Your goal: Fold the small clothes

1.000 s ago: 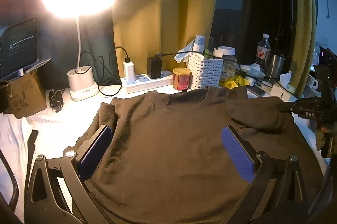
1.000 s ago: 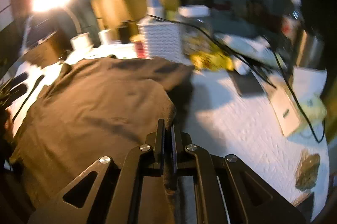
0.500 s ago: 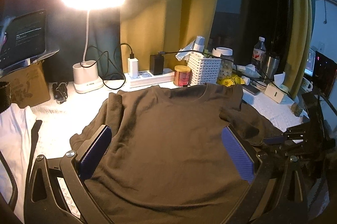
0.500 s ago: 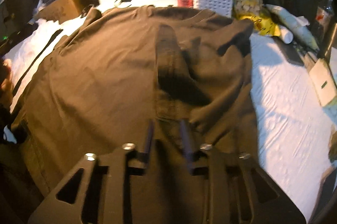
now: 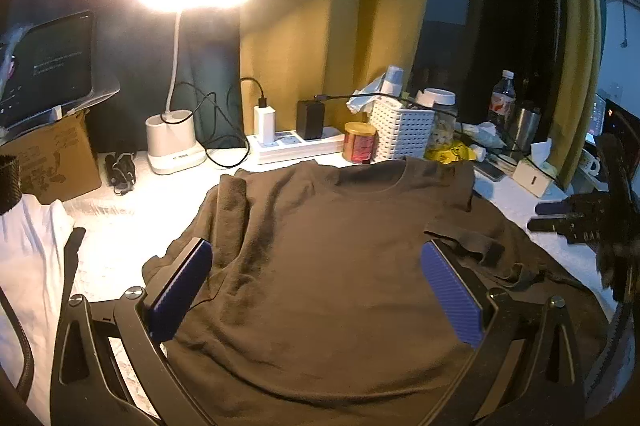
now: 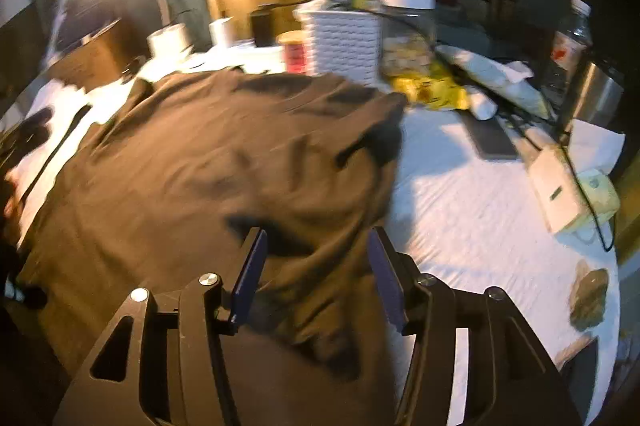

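A dark brown T-shirt lies spread on the white table cover, collar toward the back. Its right sleeve is folded inward over the body. My left gripper hovers over the shirt's lower half, open, with nothing between its blue pads. In the blurred right wrist view, my right gripper stands over the shirt's right side with its jaws opening. Rumpled cloth lies beneath the gap, and the pads do not press on it. The right gripper also shows at the right edge of the left wrist view.
Along the back stand a lit desk lamp, a power strip, a red tin, a white basket, a jar and bottles. A cardboard box and white cloth lie left. A white box and phone sit right.
The right gripper went from shut on the sleeve to open, leaving the sleeve folded over the shirt body, and drew back to the right. The left gripper stayed open above the shirt.
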### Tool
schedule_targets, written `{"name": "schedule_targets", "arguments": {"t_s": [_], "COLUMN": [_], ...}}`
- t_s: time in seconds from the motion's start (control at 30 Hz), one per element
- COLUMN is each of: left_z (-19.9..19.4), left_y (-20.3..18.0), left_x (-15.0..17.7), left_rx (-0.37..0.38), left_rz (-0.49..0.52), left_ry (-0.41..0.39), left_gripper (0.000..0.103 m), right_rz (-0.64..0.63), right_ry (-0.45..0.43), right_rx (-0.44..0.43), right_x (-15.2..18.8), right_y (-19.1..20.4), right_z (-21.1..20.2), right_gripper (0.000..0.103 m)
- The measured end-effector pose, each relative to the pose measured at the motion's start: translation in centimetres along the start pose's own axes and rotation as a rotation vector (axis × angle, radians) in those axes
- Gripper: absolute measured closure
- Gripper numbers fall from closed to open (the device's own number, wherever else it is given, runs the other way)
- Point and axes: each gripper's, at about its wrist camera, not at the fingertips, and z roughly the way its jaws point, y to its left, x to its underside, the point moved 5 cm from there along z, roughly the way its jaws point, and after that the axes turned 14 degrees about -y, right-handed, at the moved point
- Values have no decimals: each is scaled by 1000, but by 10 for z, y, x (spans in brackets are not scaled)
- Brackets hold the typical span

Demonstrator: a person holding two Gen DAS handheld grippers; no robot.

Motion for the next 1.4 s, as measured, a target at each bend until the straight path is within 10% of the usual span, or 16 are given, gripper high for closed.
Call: {"name": "schedule_targets", "arguments": {"t_s": [0.7, 0.83, 1.4], "left_z": [55, 62, 66], "left_y": [7, 6, -1], "left_x": [13, 14, 12], "left_rx": [-63, -63, -57], "left_rz": [27, 32, 52], "left_ry": [101, 115, 119], "left_gripper": [1, 1, 1], "right_rz": [208, 222, 181], "right_ry": [19, 25, 33], "right_rx": [-92, -125, 87], "right_x": [-41, -43, -46], "right_y": [-70, -70, -123], "right_z": [129, 138, 129], "right_gripper": [48, 93, 97]}}
